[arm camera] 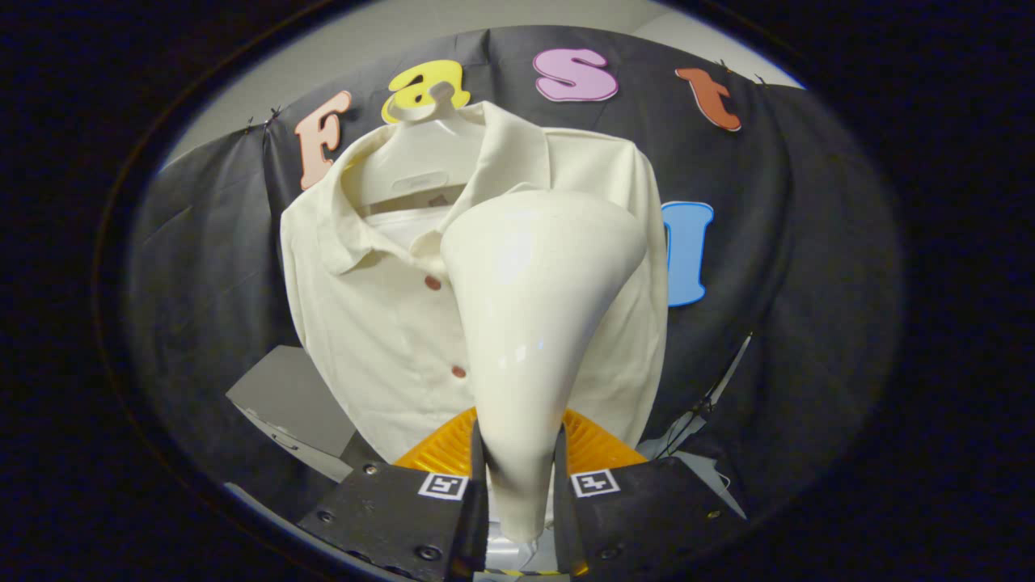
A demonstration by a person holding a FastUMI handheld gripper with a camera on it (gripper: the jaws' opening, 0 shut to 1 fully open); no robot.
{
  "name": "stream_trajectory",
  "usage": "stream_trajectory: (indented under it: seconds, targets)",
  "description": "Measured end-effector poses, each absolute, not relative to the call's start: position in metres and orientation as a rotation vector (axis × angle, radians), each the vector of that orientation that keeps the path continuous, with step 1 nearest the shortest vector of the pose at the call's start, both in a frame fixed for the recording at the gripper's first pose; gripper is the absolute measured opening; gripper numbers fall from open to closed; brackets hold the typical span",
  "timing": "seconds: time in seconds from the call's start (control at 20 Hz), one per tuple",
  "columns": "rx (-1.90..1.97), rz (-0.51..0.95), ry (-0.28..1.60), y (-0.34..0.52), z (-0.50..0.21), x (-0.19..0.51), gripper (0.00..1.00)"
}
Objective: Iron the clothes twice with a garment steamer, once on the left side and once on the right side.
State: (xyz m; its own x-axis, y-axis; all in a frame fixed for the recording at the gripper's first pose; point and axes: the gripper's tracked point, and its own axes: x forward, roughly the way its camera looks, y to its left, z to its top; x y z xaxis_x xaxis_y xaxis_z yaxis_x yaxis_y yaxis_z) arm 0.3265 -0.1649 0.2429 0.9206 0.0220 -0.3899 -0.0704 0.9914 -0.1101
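A cream short-sleeved shirt [380, 323] with brown buttons hangs on a white hanger [420, 153] against the booth's black cloth wall. My gripper [517, 477] is shut on the handle of a glossy cream garment steamer [534, 299], both fingers pressing its narrow lower end. The steamer's wide head rises ahead of the fingers and stands against the shirt's right half, just below the collar. It hides much of that side of the shirt.
A grey flat surface [291, 396] shows below the shirt on the left. Thin cables [711, 396] run down the cloth wall on the right. An orange ribbed part [594, 444] sits just behind my fingers.
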Motion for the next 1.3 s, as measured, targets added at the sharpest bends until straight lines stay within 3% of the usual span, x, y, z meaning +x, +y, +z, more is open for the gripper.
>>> stream_trajectory:
  seconds: [0.5, 1.3]
  targets:
    - [-0.055, 0.082, 0.395, -0.188, 0.253, 0.378, 0.33]
    - [0.025, 0.083, 0.54, -0.233, 0.142, 0.358, 0.32]
